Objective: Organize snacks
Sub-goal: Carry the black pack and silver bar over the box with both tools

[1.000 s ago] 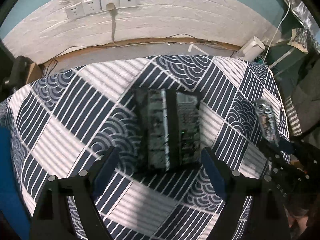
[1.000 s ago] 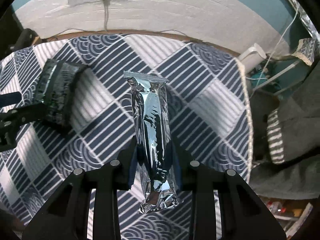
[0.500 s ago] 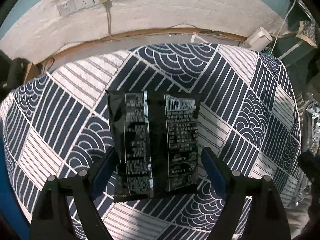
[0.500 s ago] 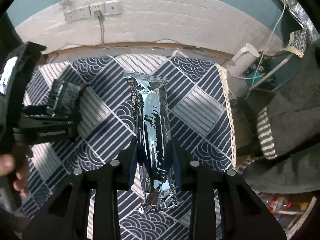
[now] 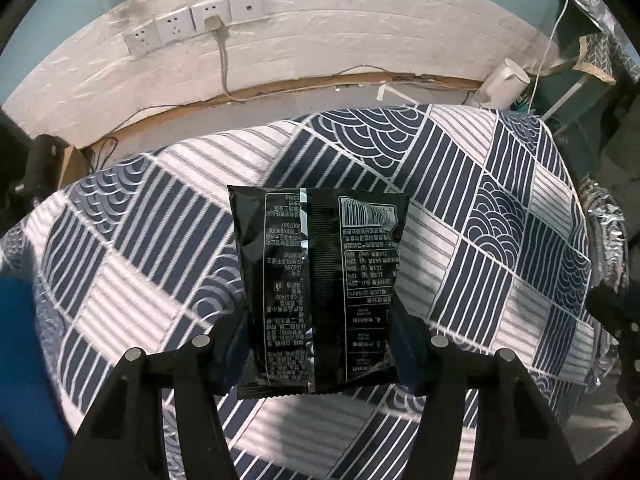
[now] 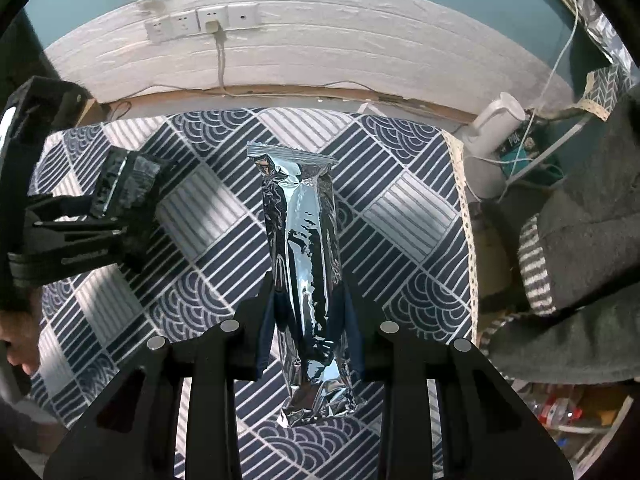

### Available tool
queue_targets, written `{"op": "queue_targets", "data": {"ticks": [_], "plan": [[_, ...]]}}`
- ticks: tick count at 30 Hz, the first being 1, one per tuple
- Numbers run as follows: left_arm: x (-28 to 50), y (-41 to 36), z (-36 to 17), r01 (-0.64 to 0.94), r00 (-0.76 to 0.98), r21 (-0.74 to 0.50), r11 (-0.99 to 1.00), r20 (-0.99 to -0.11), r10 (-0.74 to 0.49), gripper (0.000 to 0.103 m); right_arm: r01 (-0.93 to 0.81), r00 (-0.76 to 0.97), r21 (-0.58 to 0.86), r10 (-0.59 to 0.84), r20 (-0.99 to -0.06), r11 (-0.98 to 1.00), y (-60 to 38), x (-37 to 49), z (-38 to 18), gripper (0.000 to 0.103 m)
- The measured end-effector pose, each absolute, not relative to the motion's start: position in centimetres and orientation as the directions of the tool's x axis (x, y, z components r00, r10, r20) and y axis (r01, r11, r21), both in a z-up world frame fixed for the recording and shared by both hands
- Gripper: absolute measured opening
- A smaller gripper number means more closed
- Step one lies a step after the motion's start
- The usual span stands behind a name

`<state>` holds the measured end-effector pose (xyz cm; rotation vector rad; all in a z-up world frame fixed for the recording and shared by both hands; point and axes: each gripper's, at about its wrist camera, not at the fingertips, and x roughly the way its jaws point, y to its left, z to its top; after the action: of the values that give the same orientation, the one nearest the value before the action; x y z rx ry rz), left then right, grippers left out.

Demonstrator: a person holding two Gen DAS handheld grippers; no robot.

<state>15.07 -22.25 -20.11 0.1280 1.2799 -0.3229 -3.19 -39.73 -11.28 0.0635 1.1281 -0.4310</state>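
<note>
A black snack bag [image 5: 320,280] with white print lies lengthwise between the fingers of my left gripper [image 5: 320,344]. Its jaws are closing and the blue pads touch both side edges of the bag. From the right wrist view, the same black bag [image 6: 128,184] sits in the left gripper [image 6: 120,220] at the left, over the patterned tablecloth [image 6: 400,208]. My right gripper [image 6: 308,320] is shut on a long silver foil pack [image 6: 304,256], held above the cloth. A strip of that silver pack [image 5: 608,232] shows at the right edge of the left wrist view.
The table under the navy and white cloth [image 5: 460,200] ends at a lace-trimmed right edge [image 6: 464,208]. Beyond it are a white device [image 6: 496,120], cables and grey clothing [image 6: 580,240]. Wall sockets [image 5: 192,24] sit behind. A person's hand [image 6: 16,344] holds the left gripper.
The left jaws have come in from wide apart onto the black bag, which now fills more of the left view. The right gripper has risen slightly with the silver pack.
</note>
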Motion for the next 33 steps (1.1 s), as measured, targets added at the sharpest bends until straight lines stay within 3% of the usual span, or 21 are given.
{"op": "queue_targets", "data": {"ticks": [13,33], "plan": [[11.9,-17.2,-16.4,0.325,0.296,-0.041,0.945,-0.944,-0.143,0.062,0.292,0.414,-0.133,-0.251,-0.875,0.947,-35.2,-2.7,-8.9,0.029],[7.0,-5.8,-9.8,0.223,0.399,-0.041,0.974,-0.908,-0.129,0.062,0.103,0.496,-0.104,-0.142,-0.857,0.989,-24.4,1.3,-6.3,0.029]]}}
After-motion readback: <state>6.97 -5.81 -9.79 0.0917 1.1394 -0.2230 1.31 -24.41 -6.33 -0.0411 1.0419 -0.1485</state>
